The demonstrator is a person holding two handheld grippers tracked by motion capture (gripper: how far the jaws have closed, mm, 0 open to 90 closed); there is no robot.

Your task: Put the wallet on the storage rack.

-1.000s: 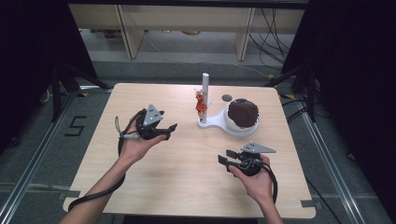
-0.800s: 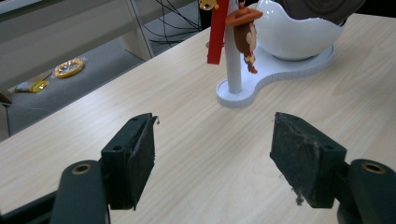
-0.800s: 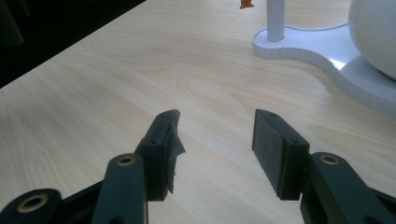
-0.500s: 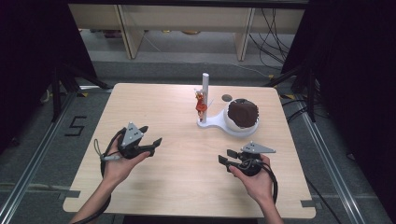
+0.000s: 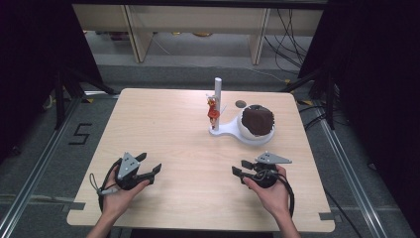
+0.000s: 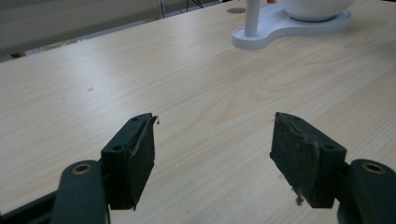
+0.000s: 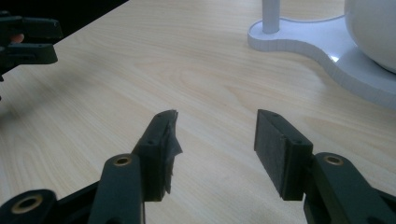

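Two grippers over pale wood, a white stand beyond them.

We see the left gripper (image 5: 148, 172) and the right gripper (image 5: 241, 172) low over the light-grained table (image 5: 163, 124), each with jaws parted on nothing; the right one's jaws have just been opening. Ahead of the right gripper, well apart from it, stands a smooth white stand (image 5: 229, 130) with an upright post (image 5: 217, 101), a small red figurine (image 5: 213, 111) beside the post, and a round white bowl (image 5: 257, 133) holding a dark brown lump (image 5: 257, 120).
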